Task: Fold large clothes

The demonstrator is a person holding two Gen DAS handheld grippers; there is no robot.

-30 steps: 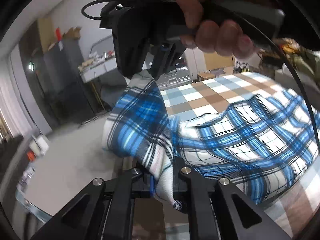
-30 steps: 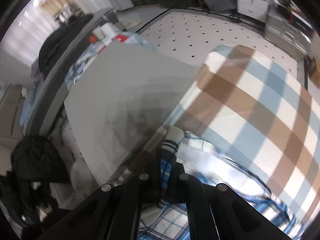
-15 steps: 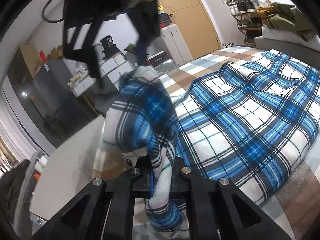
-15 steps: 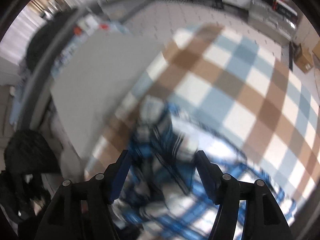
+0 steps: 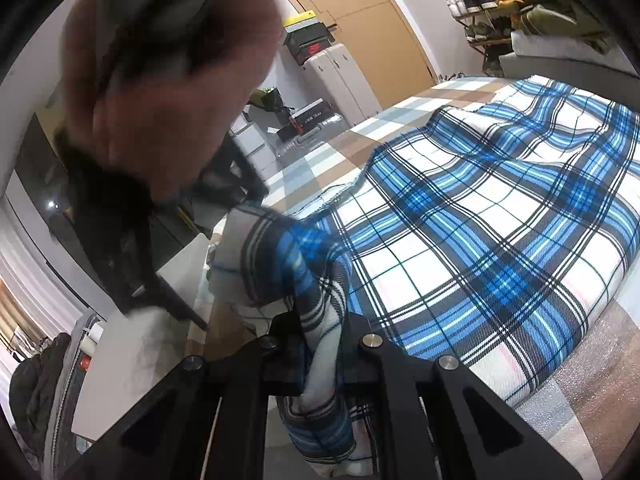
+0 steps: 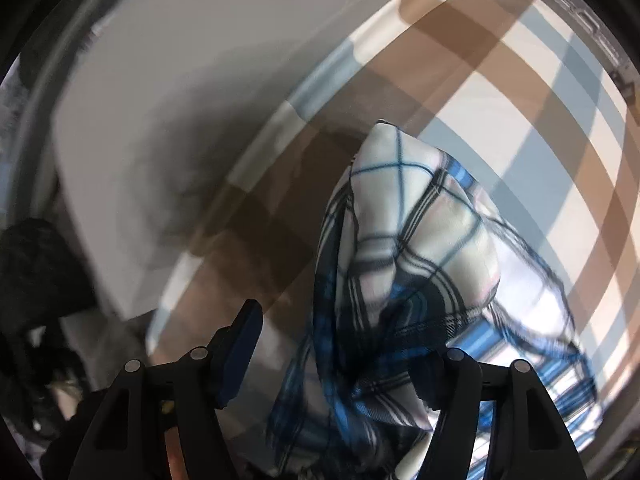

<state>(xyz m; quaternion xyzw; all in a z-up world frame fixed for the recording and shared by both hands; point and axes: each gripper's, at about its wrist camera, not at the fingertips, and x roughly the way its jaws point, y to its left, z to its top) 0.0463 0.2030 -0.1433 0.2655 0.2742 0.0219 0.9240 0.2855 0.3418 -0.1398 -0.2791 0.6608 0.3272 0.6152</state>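
Note:
A large blue, white and black plaid cloth lies spread over the bed. My left gripper is shut on a bunched corner of the cloth, which hangs down between the fingers. My right gripper is open, its jaws wide apart. A raised fold of the plaid cloth stands between and beyond its fingers, not clamped. In the left wrist view the right gripper body and the blurred hand holding it fill the upper left, close above the held corner.
The bed has a brown, white and grey-blue checked cover and a grey edge. Suitcases and boxes stand by the far wall, a shoe rack at the back right, dark clothes at the lower left.
My right gripper has opened and let go of the cloth corner it held a second ago. It has swung low over the bed edge. My left gripper keeps its hold.

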